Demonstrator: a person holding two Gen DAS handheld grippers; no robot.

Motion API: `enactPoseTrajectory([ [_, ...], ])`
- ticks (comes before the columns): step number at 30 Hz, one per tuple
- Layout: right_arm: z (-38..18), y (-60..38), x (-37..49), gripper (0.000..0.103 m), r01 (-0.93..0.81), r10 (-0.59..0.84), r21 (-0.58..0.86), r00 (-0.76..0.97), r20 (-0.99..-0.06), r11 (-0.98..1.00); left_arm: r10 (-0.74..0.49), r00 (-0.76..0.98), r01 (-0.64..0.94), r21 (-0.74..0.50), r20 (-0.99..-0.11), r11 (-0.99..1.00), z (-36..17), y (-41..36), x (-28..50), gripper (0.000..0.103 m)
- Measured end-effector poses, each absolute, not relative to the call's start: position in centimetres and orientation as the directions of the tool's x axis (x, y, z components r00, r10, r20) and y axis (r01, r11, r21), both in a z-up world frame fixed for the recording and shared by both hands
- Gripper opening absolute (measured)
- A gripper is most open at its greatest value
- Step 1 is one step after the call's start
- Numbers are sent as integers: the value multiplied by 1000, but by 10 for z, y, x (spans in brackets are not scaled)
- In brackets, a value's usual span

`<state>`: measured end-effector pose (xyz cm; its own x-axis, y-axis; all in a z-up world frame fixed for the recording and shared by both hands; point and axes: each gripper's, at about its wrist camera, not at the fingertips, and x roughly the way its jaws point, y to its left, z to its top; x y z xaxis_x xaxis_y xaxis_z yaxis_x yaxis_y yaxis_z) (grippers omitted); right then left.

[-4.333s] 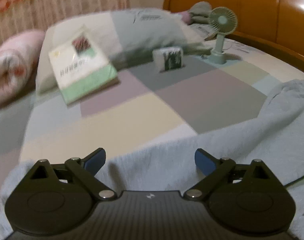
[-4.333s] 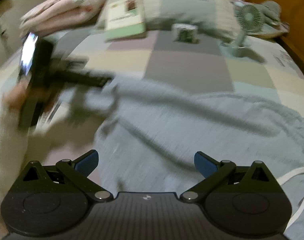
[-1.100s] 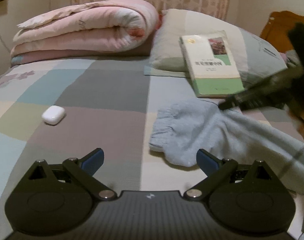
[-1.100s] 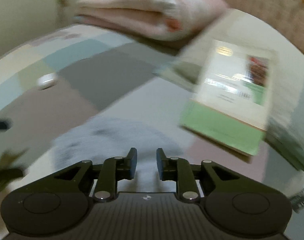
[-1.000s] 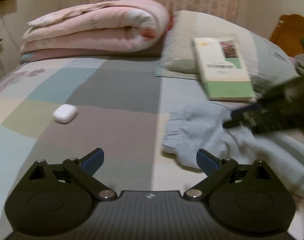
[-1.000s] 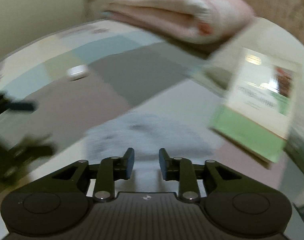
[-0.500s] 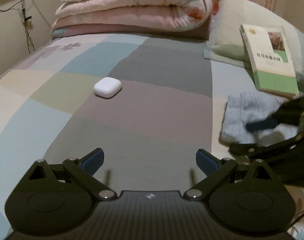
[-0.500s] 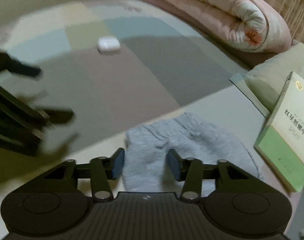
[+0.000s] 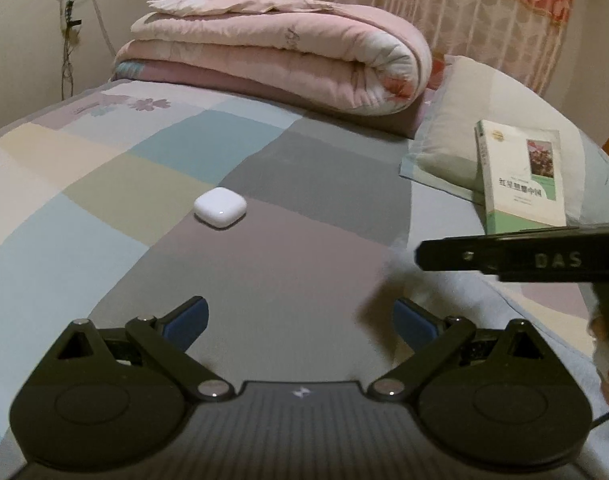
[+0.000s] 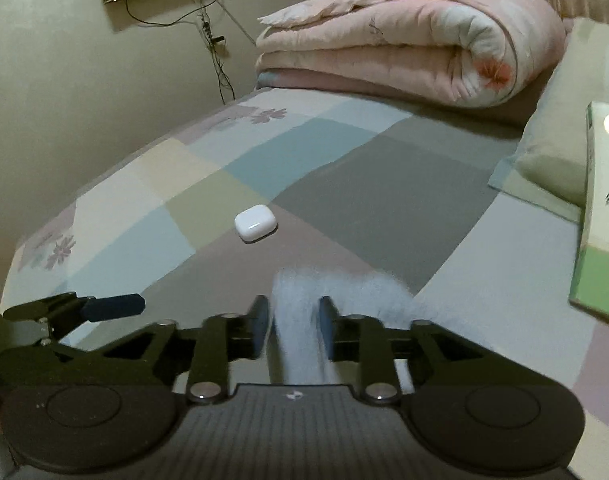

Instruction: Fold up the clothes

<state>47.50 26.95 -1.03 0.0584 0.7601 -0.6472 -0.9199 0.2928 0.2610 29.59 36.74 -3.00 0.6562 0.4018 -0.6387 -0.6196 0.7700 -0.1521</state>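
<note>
The right gripper (image 10: pixel 292 330) is clamped on a bunched cuff of the grey garment (image 10: pixel 300 320), low centre of frame — the left gripper (image 9: pixel 300 320) gapes empty. Best carry the cuff level and clear of the white case (image 10: pixel 255 223).

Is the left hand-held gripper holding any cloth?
No: in the left wrist view the left hand-held gripper stands wide open over bare bedsheet, nothing between its pads.

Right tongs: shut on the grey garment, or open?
Shut on it. In the right wrist view the right tongs stand narrow, with a bunched fold of the grey garment pinched between both pads.
</note>
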Motion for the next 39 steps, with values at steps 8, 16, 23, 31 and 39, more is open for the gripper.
enactPoseTrajectory([
  [8,-9,222,473,36,-935,624,55,190,-758,351,355,682,-539,-112,-639,835,-29,338,317,98],
  [16,17,71,488,42,-823,435,-133,421,-796,552,149,756,-252,-73,-638,965,-34,250,356,99],
  [23,17,-90,498,42,-577,202,-213,570,-797,788,81,730,-73,39,-678,997,-55,179,382,99],
  [31,-30,-176,507,41,-566,79,-279,526,-847,776,33,711,26,73,-703,997,-72,149,389,99],
  [39,-57,-152,521,42,-779,163,-266,423,-891,568,-8,688,70,55,-725,996,-85,140,395,99],
])
